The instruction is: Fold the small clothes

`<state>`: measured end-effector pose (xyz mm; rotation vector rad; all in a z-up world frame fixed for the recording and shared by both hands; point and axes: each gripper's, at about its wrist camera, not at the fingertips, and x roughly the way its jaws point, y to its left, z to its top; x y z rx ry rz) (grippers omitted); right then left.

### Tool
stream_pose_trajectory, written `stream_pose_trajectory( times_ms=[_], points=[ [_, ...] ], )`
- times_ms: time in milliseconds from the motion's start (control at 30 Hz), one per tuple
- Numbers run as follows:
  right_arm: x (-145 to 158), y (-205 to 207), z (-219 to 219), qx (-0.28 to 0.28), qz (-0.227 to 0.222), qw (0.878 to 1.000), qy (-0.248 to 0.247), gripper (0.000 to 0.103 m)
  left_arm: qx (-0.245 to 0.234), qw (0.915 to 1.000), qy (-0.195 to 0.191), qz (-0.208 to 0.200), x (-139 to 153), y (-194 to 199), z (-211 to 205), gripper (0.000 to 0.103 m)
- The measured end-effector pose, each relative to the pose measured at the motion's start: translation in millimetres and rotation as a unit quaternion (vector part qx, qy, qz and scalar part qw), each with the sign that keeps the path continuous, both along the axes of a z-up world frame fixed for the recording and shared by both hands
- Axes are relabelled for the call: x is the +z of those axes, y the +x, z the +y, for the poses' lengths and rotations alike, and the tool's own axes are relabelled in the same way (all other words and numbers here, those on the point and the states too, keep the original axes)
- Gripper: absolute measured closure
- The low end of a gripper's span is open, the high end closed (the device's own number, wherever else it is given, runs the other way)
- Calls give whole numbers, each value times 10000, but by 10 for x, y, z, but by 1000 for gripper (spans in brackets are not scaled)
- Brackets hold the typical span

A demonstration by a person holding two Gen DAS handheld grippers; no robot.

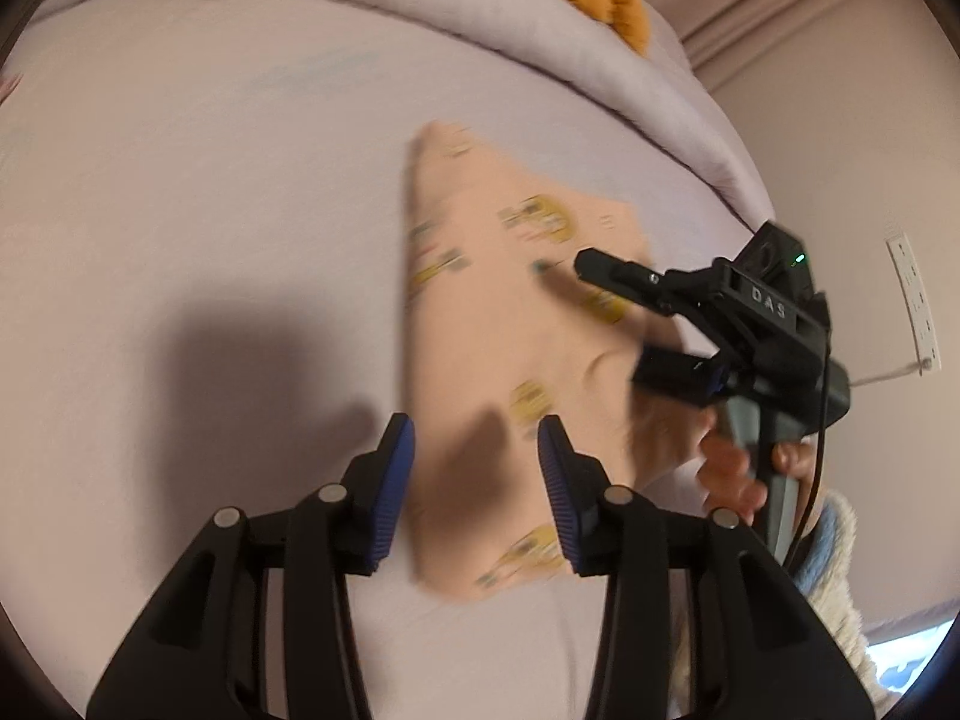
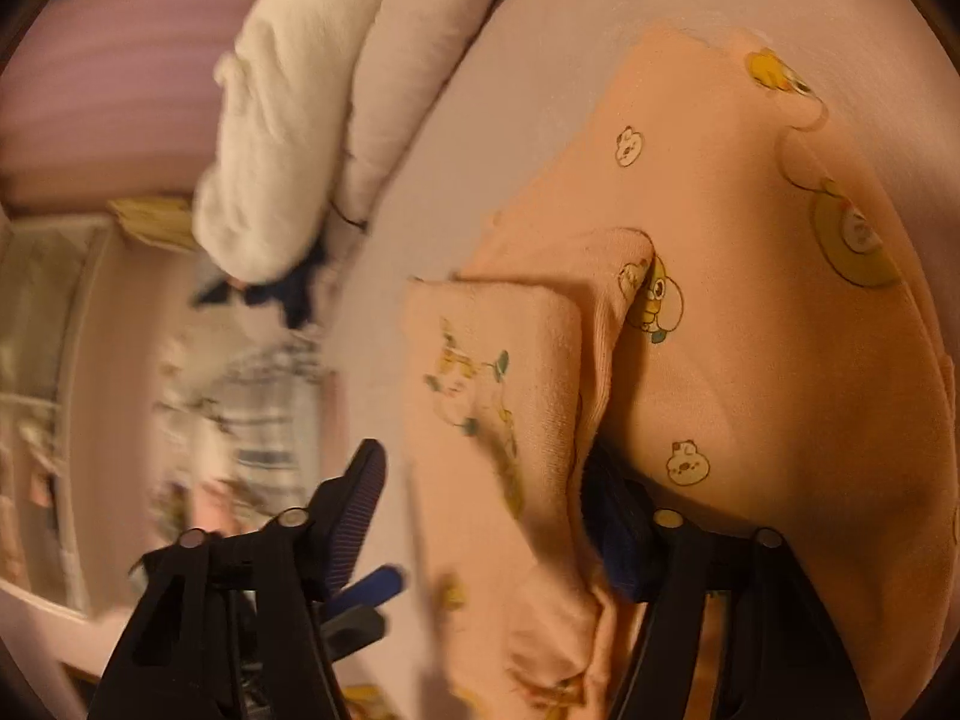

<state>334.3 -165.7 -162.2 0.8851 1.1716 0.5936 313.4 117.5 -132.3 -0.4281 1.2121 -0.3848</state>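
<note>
A folded peach garment (image 1: 510,312) printed with cartoon animals is laid on the lilac bedsheet (image 1: 210,180). The left gripper (image 1: 474,468) is held released above its near edge, nothing grasped. The right gripper (image 2: 486,516) is spread, a fold of the garment lying loosely between its fingers.

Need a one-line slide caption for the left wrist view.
Left tool open above a peach printed garment lying on the bed sheet, right tool reaching over it.
</note>
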Motion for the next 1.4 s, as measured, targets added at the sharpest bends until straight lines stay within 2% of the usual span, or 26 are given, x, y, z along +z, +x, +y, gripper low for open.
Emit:
stream_pose_trajectory(
  times_ms=[33,67,133,167,300,367,433,533,633,667,767,900,933,1000,1067,1100,1133,1200,1300,1400],
  points=[
    [22,12,48,50,-90,9996,-268,56,58,10000,-41,37,-37,-39,58,61],
    [33,16,72,72,-166,9986,-505,73,101,9999,-83,67,-56,-81,79,61],
    [64,42,104,95,-263,9937,-1081,92,150,9997,-165,106,-76,-160,63,61],
    [83,55,101,106,-273,9926,-1182,94,152,9996,-208,107,-89,-167,62,61],
    [462,68,14,138,-879,9802,-1772,94,72,9995,-288,141,-109,-107,-7,61],
    [691,121,-118,172,-1045,9744,-1982,94,16,9993,-340,135,-130,-51,-101,61],
    [792,180,-243,211,-1132,9689,-2190,94,-45,9992,-387,123,-128,-12,-211,61],
    [645,302,-462,192,-961,9616,-2563,94,-113,9989,-430,147,-158,53,-338,61],
    [328,391,-588,173,-606,9676,-2444,94,-211,9985,-481,142,-162,110,-475,61],
    [260,404,-632,92,-611,9681,-2428,94,-266,9985,-474,92,-142,139,-552,61],
    [188,420,-702,11,-628,9755,-2109,94,-447,9972,-603,-66,-74,211,-690,61],
    [198,464,-769,34,-629,9725,-2244,93,-510,9971,-480,-304,-2,100,-756,61],
    [239,460,-809,-38,-710,9695,-2343,93,-534,9969,-439,-365,14,94,-785,61],
    [395,402,-778,-357,-986,9541,-2804,93,-576,9967,-308,-474,21,38,-773,61],
    [595,292,-726,-794,-1490,9197,-3544,93,-659,9961,-160,-570,40,24,-813,61],
    [679,224,-682,-824,-1758,9076,-3722,93,-690,9957,-108,-603,38,35,-834,61],
    [723,165,-638,-724,-1916,9068,-3683,93,-711,9954,-54,-642,36,55,-850,61],
    [728,50,-563,-374,-2078,9139,-3467,93,-735,9948,19,-708,19,94,-913,61],
    [651,-107,-463,-60,-2159,9095,-3551,93,-788,9938,130,-771,5,119,-957,61],
    [478,-115,-457,93,-1994,9061,-3730,93,-809,9934,305,-758,-42,148,-1048,61]
  ],
)
